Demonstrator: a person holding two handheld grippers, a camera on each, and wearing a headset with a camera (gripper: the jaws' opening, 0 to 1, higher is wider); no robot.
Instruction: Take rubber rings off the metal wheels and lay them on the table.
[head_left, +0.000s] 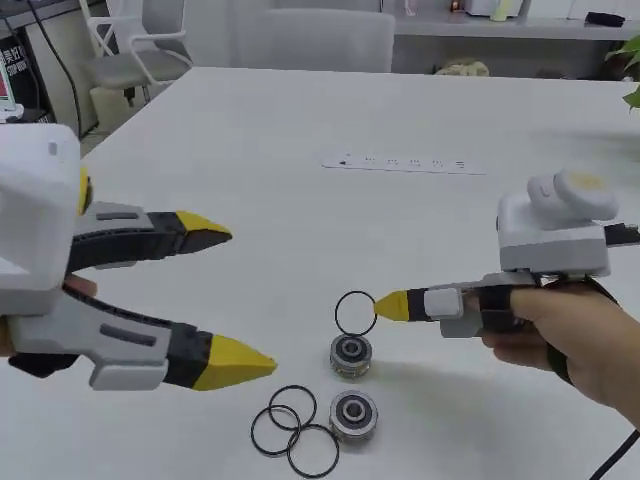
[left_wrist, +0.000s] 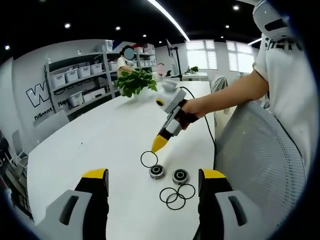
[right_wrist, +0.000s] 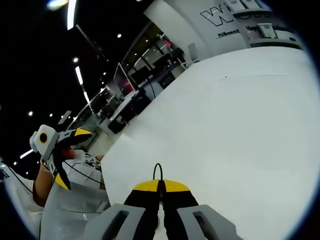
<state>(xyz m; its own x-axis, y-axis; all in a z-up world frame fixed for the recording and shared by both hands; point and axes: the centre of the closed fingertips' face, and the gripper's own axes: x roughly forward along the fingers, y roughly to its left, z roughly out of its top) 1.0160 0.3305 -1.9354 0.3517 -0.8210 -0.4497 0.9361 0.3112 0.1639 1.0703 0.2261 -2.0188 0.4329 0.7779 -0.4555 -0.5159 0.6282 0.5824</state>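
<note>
Two small metal wheels (head_left: 351, 354) (head_left: 354, 414) stand near the table's front edge, also seen as wheels (left_wrist: 157, 171) (left_wrist: 180, 176) in the left gripper view. Three black rubber rings (head_left: 293, 427) lie overlapping beside the nearer wheel. My right gripper (head_left: 383, 305) is shut on another rubber ring (head_left: 355, 313), holding it just above the farther wheel; that ring's arc (right_wrist: 157, 171) pokes out between its yellow tips. My left gripper (head_left: 243, 298) hangs open to the left of the wheels, nothing between its fingers.
A white power strip (head_left: 406, 163) lies flat across the middle of the white table (head_left: 280, 140). Office chairs (head_left: 135, 45) stand beyond the far left corner. A potted plant (left_wrist: 135, 81) sits at the table's far end in the left gripper view.
</note>
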